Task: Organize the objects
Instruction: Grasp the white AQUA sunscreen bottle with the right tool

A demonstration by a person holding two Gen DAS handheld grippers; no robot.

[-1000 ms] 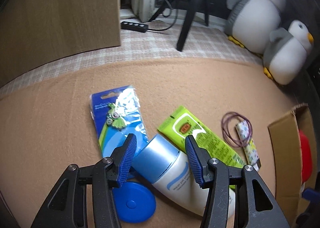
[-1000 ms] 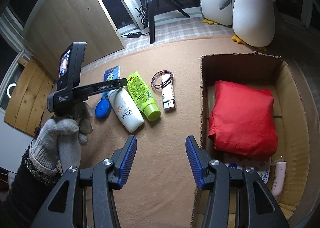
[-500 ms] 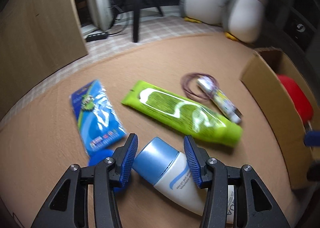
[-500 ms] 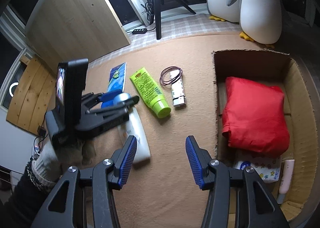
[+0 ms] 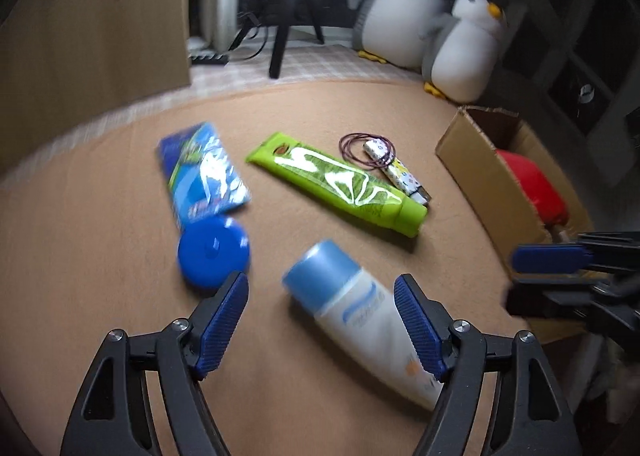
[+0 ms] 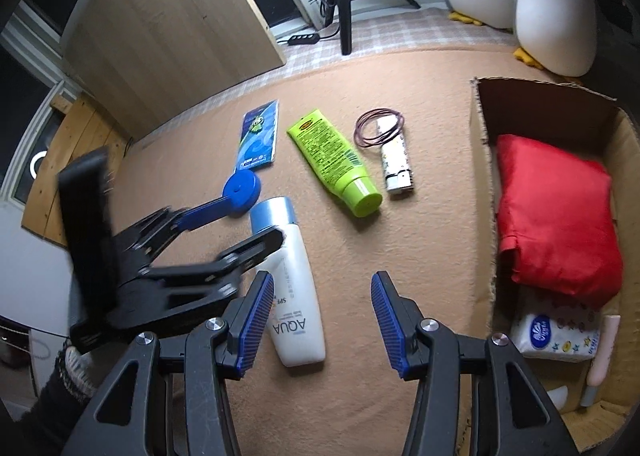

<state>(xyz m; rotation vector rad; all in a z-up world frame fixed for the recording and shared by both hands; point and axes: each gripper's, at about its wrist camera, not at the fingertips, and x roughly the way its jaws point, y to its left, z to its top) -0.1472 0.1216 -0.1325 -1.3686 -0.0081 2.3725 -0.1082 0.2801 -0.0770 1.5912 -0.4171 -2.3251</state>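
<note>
In the left wrist view, the left gripper (image 5: 320, 320) hangs with its blue-padded jaws spread wide, holding nothing; the white AQUA bottle (image 5: 372, 330) with its pale blue cap lies on the tan carpet (image 5: 100, 296) between and just under the jaws, nearer the right-hand pad, and whether that pad touches it cannot be told through the blur. Taking that bottle as landmark: the blue round disc (image 5: 214, 256) lies just beside its cap, the blue card packet (image 5: 202, 175) sits beyond the disc, the green tube (image 5: 340, 185) lies farther off past the cap, and the purple hair ties (image 5: 366, 147) and patterned lighter (image 5: 400, 173) lie beyond the tube. The cardboard box (image 5: 492, 191) stands well apart from the bottle, with the red cushion (image 5: 532, 185) inside. In the right wrist view, the right gripper (image 6: 322, 326) is also gaping and empty, poised over the carpet (image 6: 420, 240) just beside the AQUA bottle (image 6: 294, 288). The left gripper (image 6: 230, 223) straddles the bottle's capped end, one finger over the disc (image 6: 242, 191). The cardboard box (image 6: 482, 191) holds the red cushion (image 6: 556, 215) and a tissue pack (image 6: 554, 338).
</note>
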